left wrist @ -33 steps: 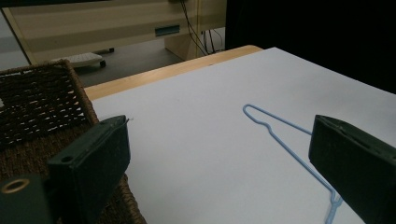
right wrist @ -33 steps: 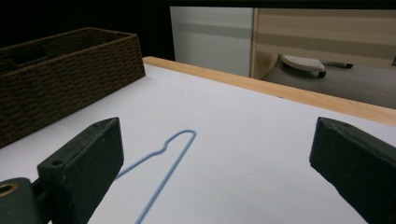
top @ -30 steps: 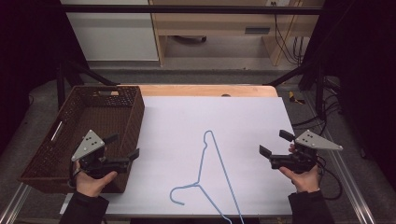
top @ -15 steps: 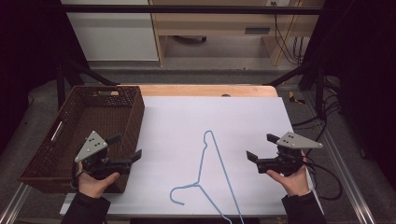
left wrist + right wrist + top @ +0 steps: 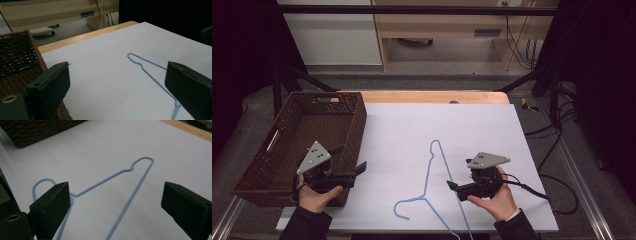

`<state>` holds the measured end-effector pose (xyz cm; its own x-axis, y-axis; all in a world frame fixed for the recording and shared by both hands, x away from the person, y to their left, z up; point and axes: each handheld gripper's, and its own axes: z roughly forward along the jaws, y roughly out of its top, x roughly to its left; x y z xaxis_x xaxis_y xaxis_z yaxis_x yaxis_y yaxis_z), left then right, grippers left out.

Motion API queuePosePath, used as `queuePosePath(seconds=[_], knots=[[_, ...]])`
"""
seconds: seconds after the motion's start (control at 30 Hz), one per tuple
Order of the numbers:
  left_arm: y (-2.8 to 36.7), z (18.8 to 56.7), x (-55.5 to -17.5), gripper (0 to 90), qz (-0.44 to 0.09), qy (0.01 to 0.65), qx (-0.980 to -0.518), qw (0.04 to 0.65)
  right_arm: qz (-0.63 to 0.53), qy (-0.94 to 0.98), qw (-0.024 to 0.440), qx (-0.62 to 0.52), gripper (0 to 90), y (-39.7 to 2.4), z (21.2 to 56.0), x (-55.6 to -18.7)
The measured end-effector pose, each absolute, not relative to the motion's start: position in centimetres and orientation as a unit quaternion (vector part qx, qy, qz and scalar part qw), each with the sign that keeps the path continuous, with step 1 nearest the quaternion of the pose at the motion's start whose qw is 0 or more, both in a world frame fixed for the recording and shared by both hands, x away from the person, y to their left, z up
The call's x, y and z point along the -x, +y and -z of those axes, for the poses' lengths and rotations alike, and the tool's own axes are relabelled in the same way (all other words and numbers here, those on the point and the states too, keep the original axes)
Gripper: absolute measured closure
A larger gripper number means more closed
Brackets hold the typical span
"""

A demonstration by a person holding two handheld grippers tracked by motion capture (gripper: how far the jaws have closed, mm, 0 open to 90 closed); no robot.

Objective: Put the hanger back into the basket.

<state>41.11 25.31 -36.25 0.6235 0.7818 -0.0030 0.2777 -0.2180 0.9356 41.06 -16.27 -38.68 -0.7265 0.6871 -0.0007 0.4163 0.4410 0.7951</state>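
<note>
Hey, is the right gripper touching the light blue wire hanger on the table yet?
Cannot tell. In the right gripper view the right gripper stands open, and the light blue wire hanger passes beside one jaw with neither gap nor contact plain.

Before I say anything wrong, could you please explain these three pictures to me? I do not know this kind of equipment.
No robot here: a person holds a hand tool in each hand. The high view looks down on the table. The left gripper is beside the brown wicker basket; the right gripper is next to the blue wire hanger, which lies flat on the white table. The other two pictures come from cameras on the tools, looking between their black fingers. Both tools are open and hold nothing.
</note>
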Motion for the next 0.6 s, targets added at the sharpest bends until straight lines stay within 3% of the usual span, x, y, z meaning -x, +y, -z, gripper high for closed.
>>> queuePosePath(seconds=[0.6], knots=[[24.5,36.8,-41.2,6.0,-0.242,0.352,-0.749,0.507,-0.336,0.881,0.096,-0.320,30.8,-10.4,43.3,-40.3]])
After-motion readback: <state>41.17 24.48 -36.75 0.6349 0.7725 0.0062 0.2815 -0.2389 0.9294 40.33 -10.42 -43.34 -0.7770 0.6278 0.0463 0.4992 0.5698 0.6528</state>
